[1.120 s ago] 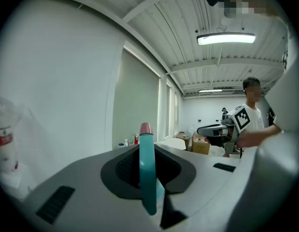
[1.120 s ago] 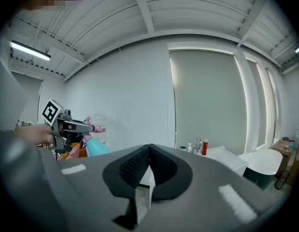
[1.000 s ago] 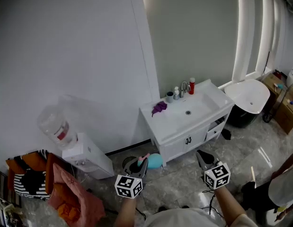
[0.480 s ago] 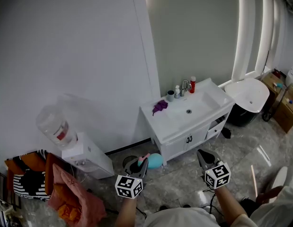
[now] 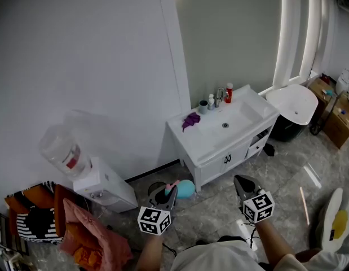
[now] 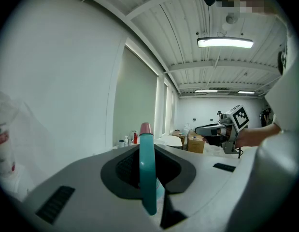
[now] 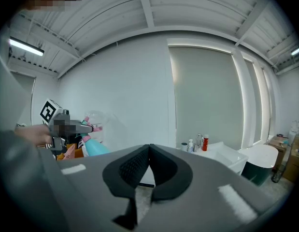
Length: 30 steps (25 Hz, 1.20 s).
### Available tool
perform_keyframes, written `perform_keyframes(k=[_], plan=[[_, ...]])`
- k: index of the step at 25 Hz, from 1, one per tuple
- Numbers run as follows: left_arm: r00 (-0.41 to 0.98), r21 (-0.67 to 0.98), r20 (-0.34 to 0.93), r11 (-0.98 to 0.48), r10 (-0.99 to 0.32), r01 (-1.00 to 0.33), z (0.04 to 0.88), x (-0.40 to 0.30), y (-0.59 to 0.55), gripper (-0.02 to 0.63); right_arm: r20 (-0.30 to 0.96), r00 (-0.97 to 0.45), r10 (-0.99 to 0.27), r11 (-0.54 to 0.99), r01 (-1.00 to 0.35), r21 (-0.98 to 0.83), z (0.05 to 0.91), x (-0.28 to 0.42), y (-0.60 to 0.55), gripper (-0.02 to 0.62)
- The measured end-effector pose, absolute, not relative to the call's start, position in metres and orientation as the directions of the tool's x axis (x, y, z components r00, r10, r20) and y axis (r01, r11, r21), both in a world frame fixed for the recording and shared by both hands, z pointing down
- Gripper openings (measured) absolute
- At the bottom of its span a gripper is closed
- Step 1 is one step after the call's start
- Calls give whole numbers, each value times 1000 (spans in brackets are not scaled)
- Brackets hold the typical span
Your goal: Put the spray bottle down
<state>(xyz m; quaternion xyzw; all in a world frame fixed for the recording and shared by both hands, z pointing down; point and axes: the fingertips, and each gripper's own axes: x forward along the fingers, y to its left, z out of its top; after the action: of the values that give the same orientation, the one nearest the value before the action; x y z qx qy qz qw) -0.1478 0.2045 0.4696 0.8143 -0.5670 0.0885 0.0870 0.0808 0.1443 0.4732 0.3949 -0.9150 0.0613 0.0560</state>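
A teal spray bottle [image 5: 185, 189] with a pink nozzle hangs low over the floor, in front of the white sink cabinet [image 5: 211, 145]. My left gripper [image 5: 169, 193] is shut on its neck. In the left gripper view the teal neck [image 6: 148, 178] stands upright between the pads and the pink tip [image 6: 145, 128] rises above them. My right gripper [image 5: 241, 180] is beside it on the right, apart from the bottle. In the right gripper view its jaws [image 7: 149, 147] meet with nothing between them, and the bottle [image 7: 93, 148] shows at the left.
On the sink top lie a purple cloth [image 5: 190, 119] and small bottles by the tap [image 5: 219, 98]. A water dispenser [image 5: 101, 186] stands at the left with pink and orange cloth [image 5: 87, 233] beside it. A white bowl-shaped fixture [image 5: 294, 103] and boxes [image 5: 335, 123] are at the right.
Both grippers have drifted a little toward the sink cabinet, with the bottle still held. The dark figure at the lower right edge is gone; a white and yellow shape shows there.
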Motion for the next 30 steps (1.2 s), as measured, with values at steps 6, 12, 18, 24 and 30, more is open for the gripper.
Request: perform_keyframes(k=[6, 12, 18, 24, 30], plan=[[356, 51, 250, -355, -900, -934, 479, -166, 201, 49, 163, -666, -728, 664, -744, -74, 481, 66, 143, 9], [353, 54, 261, -351, -898, -935, 486, -173, 181, 49, 170, -669, -724, 666, -741, -79, 486, 59, 123, 9], [332, 49, 275, -332, -902, -942, 492, -180, 138, 49, 175, -690, -703, 685, -722, -98, 499, 47, 74, 9], [306, 49, 296, -305, -905, -951, 497, -180, 71, 49, 198, -715, -670, 709, -696, -116, 513, 41, 3, 9], [270, 41, 316, -271, -910, -962, 501, -172, -1, 49, 224, -748, -625, 742, -658, -126, 521, 41, -77, 11]])
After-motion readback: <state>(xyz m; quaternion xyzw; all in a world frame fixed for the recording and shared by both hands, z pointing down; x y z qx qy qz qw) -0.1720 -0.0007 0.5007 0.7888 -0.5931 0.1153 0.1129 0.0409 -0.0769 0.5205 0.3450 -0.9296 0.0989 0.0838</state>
